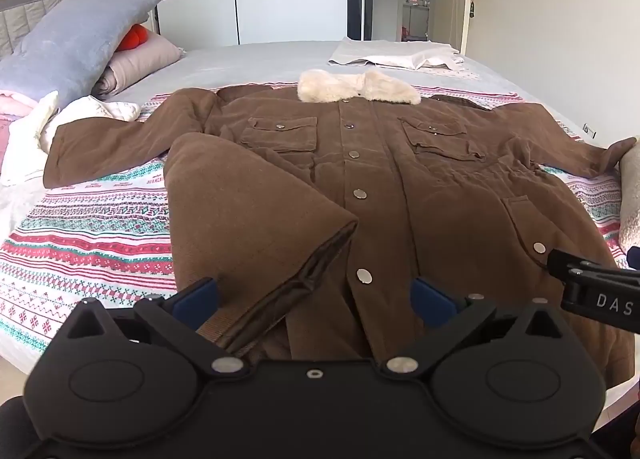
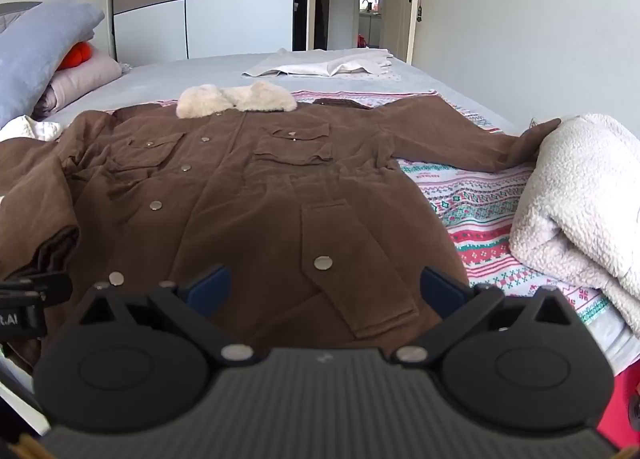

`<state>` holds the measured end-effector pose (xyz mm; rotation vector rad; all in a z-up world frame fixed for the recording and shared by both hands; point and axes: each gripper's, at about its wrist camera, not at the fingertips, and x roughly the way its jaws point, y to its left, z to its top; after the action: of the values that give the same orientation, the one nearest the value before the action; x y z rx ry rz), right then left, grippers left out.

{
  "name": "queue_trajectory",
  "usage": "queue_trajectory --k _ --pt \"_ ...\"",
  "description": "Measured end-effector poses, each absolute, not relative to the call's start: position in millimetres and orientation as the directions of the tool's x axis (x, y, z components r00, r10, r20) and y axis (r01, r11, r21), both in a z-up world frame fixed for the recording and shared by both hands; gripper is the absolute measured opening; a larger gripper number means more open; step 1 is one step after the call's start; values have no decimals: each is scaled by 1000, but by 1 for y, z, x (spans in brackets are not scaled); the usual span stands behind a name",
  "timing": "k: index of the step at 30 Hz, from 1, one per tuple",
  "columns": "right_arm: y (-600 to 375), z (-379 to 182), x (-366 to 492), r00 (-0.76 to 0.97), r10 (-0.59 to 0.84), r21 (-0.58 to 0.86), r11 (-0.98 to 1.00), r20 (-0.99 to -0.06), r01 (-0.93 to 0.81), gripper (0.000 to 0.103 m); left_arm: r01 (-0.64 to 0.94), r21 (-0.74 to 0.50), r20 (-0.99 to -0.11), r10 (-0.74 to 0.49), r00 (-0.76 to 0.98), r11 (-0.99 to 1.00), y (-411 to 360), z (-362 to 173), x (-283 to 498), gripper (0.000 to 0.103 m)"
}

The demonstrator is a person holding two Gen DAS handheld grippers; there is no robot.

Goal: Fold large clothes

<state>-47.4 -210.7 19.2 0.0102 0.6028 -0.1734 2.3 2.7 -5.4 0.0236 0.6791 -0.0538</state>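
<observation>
Brown coat lies front-up on the patterned blanket, collar far, left hem flap already turned over. Left gripper and right gripper hover over the near hem, jaws wide, nothing held. Best pinch both layers at the right hem edge, then lift evenly.

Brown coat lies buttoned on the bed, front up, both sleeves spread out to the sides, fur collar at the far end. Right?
Not quite. The brown coat's left-hand sleeve is already folded over its front; only the other sleeve is spread out. The left wrist view shows it.
</observation>
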Motion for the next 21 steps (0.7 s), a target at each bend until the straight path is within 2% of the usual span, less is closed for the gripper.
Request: queue_trajectory --k 21 --pt "-210 19 -47 810 -160 -41 985 -564 166 103 54 2 -625 -41 779 999 3 -6 2 103"
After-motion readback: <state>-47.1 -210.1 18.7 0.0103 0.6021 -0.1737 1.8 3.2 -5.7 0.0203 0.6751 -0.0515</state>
